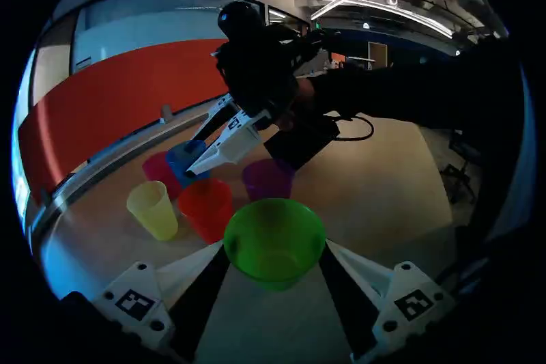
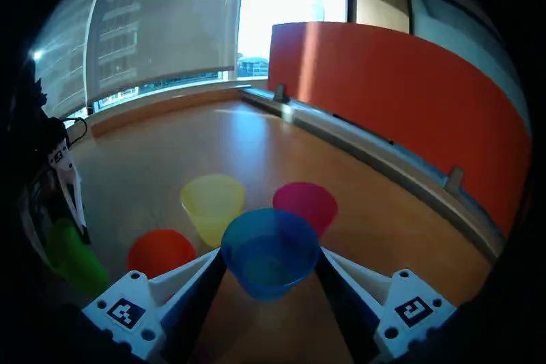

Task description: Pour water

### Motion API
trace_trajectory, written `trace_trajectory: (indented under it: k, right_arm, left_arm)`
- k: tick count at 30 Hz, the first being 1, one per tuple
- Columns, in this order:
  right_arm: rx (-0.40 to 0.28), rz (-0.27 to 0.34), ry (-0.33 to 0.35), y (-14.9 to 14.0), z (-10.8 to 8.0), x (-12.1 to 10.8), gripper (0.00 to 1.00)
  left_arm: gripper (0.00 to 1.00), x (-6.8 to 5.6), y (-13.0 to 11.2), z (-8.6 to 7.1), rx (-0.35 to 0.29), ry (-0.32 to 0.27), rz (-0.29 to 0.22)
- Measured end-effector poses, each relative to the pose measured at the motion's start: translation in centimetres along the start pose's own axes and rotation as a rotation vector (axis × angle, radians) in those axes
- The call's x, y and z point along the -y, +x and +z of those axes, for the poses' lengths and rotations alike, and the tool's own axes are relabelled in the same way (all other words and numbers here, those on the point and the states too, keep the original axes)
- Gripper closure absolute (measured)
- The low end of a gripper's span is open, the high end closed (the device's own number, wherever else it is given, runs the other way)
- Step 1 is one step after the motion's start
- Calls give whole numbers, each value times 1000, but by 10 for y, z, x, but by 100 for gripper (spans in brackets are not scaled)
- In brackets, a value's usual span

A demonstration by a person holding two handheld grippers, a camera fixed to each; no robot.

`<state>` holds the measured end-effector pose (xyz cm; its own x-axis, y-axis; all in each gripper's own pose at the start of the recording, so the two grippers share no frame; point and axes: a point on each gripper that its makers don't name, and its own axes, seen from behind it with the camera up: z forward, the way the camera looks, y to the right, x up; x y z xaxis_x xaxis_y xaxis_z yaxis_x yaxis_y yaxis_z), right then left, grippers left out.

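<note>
Two grippers: each clenched on a cup, fingers pressing both sides.
Left gripper (image 1: 274, 258): grasps a translucent green plastic cup (image 1: 274, 238), upright, lower centre of the left gripper view.
Right gripper (image 2: 269, 265): grasps a translucent blue plastic cup (image 2: 269, 248), lower centre of the right gripper view.
Wooden surface (image 2: 205, 145): yellow plastic cup (image 2: 213, 203), magenta plastic cup (image 2: 307, 205) and red plastic cup (image 2: 160, 251) stand close together past the blue one.
Purple plastic cup (image 1: 267, 178): just behind the green one, mid-frame.
Water: cannot tell.

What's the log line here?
left: shut on green cup | right: shut on blue cup | table: yellow, red, pink, purple cups
</note>
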<state>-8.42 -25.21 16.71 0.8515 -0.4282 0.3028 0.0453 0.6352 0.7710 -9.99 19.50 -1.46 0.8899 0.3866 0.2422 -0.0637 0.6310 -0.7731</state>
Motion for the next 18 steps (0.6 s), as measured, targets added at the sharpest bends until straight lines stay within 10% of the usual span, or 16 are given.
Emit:
trace_trajectory:
  k: [18]
  right_arm:
    - [-264, 26, -31, 68, -47, 19, 9]
  left_arm:
    - [14, 8, 38, -10, -99, 47, -38]
